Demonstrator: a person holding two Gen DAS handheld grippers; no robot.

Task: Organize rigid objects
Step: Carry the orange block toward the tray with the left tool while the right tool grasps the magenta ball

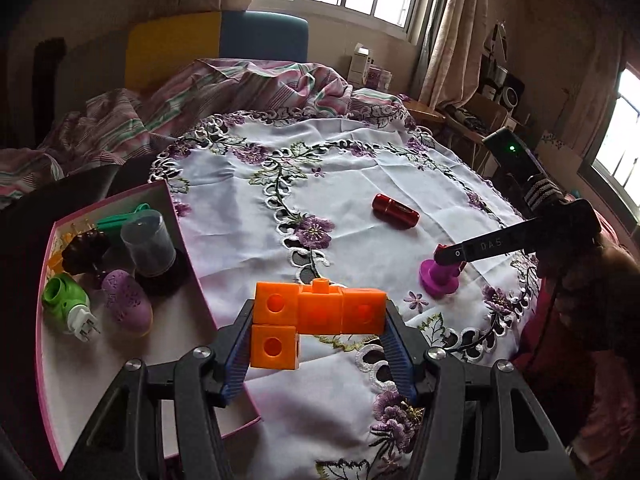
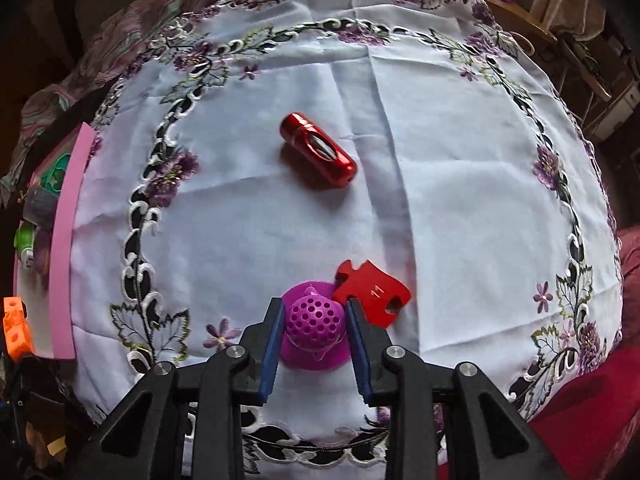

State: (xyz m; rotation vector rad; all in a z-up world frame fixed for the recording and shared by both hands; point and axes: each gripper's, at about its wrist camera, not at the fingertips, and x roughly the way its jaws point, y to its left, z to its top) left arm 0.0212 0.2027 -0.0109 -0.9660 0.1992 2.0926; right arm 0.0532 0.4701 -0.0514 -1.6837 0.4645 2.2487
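Tongs on the left point(image 1: 320, 316) hold orange blocks point(image 1: 316, 314) beside the pink box point(image 1: 192, 272). The right tongs point(image 2: 314, 320) are closed on a purple perforated piece point(image 2: 314, 320), which touches a red tile point(image 2: 374, 292) on the cloth point(image 2: 460, 200).

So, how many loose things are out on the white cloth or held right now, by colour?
Orange: 1, block piece in left gripper
Purple: 1, perforated stamp in right gripper
Red: 2, cylinder, puzzle piece
Total: 4
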